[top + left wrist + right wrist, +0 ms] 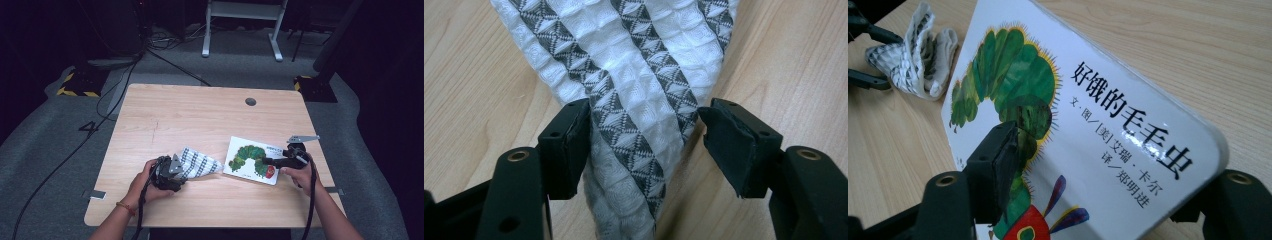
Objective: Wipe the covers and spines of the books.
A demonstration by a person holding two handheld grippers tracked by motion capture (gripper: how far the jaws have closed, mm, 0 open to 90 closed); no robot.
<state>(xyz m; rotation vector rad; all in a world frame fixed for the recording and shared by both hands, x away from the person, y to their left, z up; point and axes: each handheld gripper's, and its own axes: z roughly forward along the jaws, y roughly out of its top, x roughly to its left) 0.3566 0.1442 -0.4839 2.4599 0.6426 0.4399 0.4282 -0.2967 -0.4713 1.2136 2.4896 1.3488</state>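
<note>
On book [1128,150] cover, title "好饿的毛毛虫", green caterpillar [1008,85]

My left hand [150,181] grips the left tool [176,170] low over the surface, forearm entering from the bottom edge, a band on the wrist. Its jaws stand apart, one pad [569,147] touching, the other clear. My right hand [300,172] holds the right tool [267,161] pointing left, cable trailing along the forearm, its jaws parted and not clamped.
</note>
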